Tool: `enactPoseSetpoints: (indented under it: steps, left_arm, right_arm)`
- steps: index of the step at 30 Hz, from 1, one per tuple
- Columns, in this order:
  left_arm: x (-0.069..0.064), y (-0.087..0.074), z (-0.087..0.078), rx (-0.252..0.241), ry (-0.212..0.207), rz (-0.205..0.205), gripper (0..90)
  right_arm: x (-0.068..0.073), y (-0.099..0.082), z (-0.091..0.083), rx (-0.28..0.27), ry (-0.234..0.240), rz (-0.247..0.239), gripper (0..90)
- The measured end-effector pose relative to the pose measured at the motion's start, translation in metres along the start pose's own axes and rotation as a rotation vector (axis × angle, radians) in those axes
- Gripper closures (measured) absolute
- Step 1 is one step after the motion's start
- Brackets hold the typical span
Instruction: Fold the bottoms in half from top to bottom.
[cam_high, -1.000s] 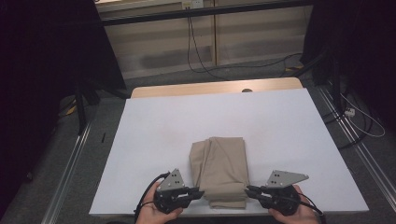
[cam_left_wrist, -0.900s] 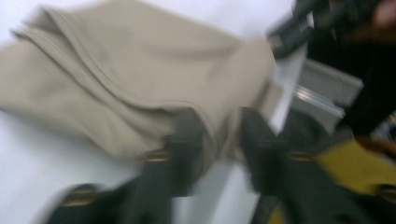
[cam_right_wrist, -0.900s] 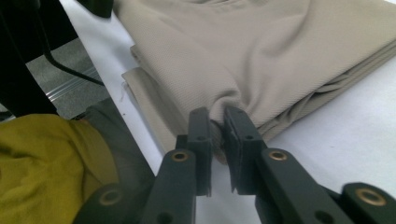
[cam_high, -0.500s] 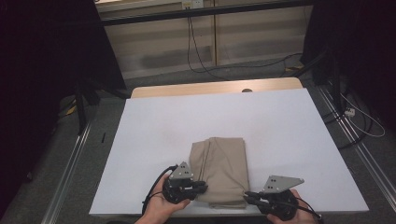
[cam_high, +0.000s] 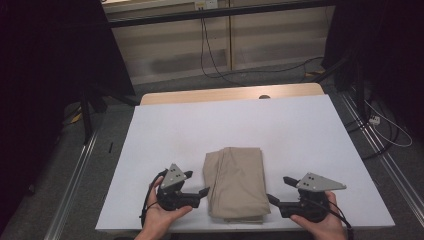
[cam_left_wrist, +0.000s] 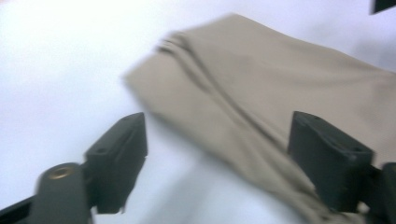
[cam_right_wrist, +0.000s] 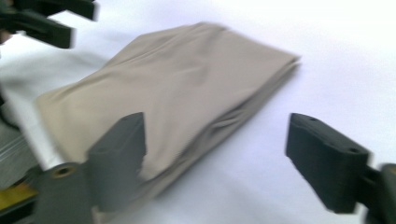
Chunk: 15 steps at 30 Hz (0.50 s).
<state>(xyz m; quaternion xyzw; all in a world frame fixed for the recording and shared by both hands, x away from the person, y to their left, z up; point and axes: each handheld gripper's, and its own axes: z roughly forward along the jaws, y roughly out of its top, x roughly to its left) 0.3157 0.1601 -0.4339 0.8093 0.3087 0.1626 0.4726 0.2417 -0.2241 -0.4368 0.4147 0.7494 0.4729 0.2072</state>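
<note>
A folded beige cloth (cam_high: 236, 182) lies flat on the white table cover (cam_high: 300, 130), close to the near edge. My left gripper (cam_high: 197, 182) sits just left of the cloth's near half, apart from it. Its jaws have just been opening and stand wide with nothing pressed between them. My right gripper (cam_high: 278, 189) sits just right of the cloth, its jaws also freshly opened and holding nothing. In the left gripper view the cloth (cam_left_wrist: 261, 88) lies ahead of the spread jaws of the left gripper (cam_left_wrist: 219, 154). The right gripper view shows the cloth (cam_right_wrist: 177, 93) beyond the right gripper (cam_right_wrist: 219, 154).
A strip of bare wooden tabletop (cam_high: 230, 94) shows behind the white cover. Metal rails (cam_high: 75, 175) run along the floor on both sides, and cables (cam_high: 385, 127) trail at the right. Dark curtains flank the table. White surface stretches beyond the cloth.
Both grippers were shut at the cloth's near corners. Now both stand open and have drawn sideways off the cloth, left one leftward, right one rightward. The cloth lies flat.
</note>
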Motion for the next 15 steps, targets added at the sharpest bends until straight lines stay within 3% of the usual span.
enactPoseSetpoints:
  steps: [2,3,6,8,9,13,15]
  left_arm:
    - [0.007,-0.001,-0.005,-0.035,0.013,-0.026,8.7]
    - [0.011,-0.003,-0.009,-0.056,0.025,-0.041,8.5]
    - [0.018,-0.006,-0.015,-0.077,0.029,-0.033,5.5]
    - [0.023,-0.009,-0.017,-0.087,0.008,-0.054,5.1]
    - [0.024,-0.009,-0.017,-0.087,0.017,-0.069,5.1]
    - [0.030,-0.009,-0.017,-0.105,0.044,-0.098,5.9]
    - [0.031,-0.009,-0.017,-0.106,0.045,-0.100,5.9]
  right_arm:
    - [-0.007,0.001,-0.003,-0.021,-0.033,0.019,13.9]
    - [-0.011,0.001,-0.004,-0.030,-0.053,0.028,11.7]
    - [-0.023,0.000,-0.009,-0.047,-0.117,0.051,10.3]
    - [-0.028,-0.001,-0.012,-0.051,-0.170,0.073,9.2]
    - [-0.030,-0.001,-0.012,-0.057,-0.190,0.091,9.3]
    - [-0.032,-0.001,-0.012,-0.078,-0.202,0.097,7.6]
    - [-0.031,0.000,-0.011,-0.084,-0.185,0.094,7.9]
